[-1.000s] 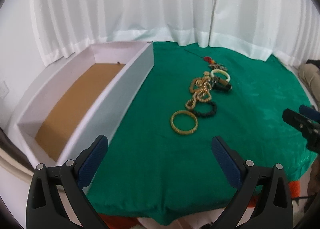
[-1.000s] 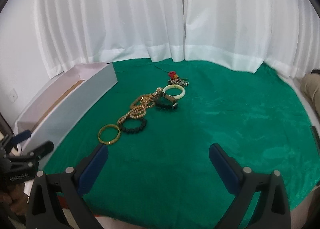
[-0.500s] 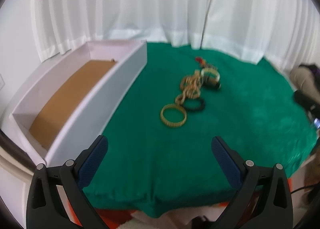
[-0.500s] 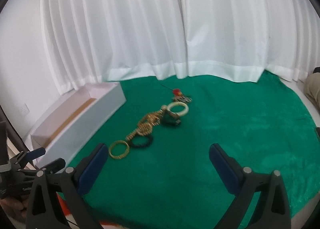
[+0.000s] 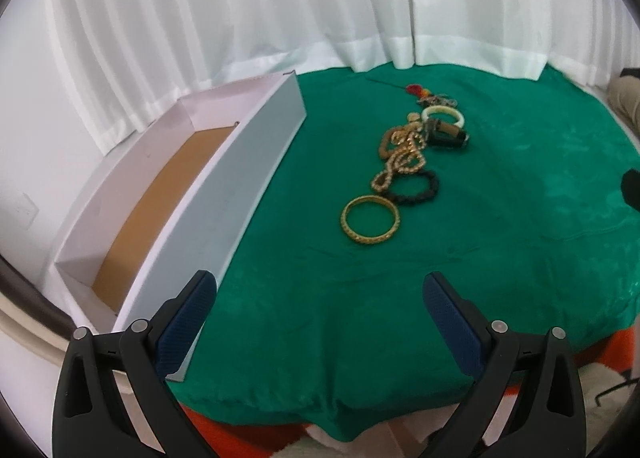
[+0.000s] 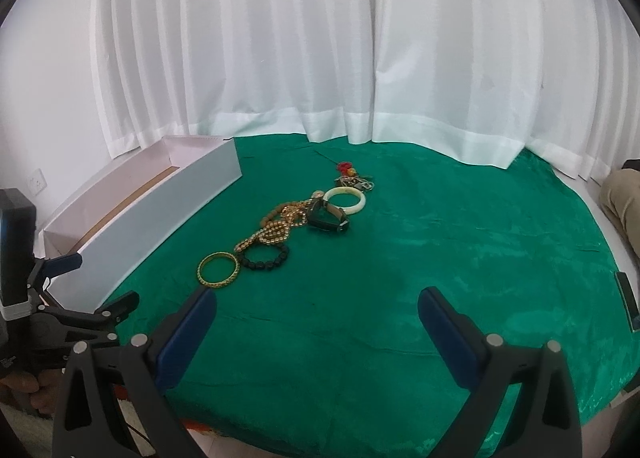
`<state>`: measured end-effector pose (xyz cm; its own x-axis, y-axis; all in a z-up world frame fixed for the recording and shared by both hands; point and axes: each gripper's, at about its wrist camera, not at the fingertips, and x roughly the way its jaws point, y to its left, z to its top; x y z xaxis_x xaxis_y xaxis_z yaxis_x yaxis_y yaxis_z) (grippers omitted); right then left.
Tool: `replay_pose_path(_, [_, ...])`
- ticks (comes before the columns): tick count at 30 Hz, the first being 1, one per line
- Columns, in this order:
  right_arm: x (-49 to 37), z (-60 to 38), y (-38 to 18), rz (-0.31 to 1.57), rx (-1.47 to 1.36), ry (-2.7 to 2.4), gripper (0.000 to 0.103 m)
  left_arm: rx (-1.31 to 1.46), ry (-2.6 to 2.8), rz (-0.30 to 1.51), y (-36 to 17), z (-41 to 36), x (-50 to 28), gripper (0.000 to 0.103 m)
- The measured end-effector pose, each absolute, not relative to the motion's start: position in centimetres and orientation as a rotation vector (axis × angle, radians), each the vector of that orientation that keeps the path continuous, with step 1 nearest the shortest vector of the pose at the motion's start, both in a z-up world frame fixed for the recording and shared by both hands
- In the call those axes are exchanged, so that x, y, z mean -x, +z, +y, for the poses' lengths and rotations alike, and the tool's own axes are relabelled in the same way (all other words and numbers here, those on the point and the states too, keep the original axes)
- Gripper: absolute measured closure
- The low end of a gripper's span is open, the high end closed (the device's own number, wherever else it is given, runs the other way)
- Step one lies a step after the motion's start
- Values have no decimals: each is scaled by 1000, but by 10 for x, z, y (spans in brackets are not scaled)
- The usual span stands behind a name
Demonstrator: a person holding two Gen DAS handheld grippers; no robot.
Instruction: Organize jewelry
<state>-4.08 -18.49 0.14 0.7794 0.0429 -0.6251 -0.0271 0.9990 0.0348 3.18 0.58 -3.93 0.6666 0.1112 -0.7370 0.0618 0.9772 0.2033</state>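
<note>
Both my grippers, left [image 5: 318,300] and right [image 6: 316,312], gaped empty; the gold bangle [image 5: 370,219], nearest piece, lay dead ahead of the left.

Jewelry in a line on green cloth [image 5: 500,258] — gold bangle [image 5: 370,219] flat, nearest; black bead bracelet [image 5: 412,187], gold chains [image 5: 404,154], white bangle [image 5: 443,116] behind.

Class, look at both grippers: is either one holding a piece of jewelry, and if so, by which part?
Nothing is held. The left gripper and right gripper are both open over the green cloth.
</note>
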Motion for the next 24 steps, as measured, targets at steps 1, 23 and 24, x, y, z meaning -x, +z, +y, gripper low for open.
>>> replay_pose_path(1, [40,-183,0,682,-23,44,0,-217,33,847,-41,7,-33,0])
replay_pose_path(23, [38,-182,-17,741,-28,46,0,-126,-349,1134,-110,5,-142,1])
replay_pose_path(24, [37,-182,-18,742,-29,43,0,-137,-354,1135,-114,1,-148,1])
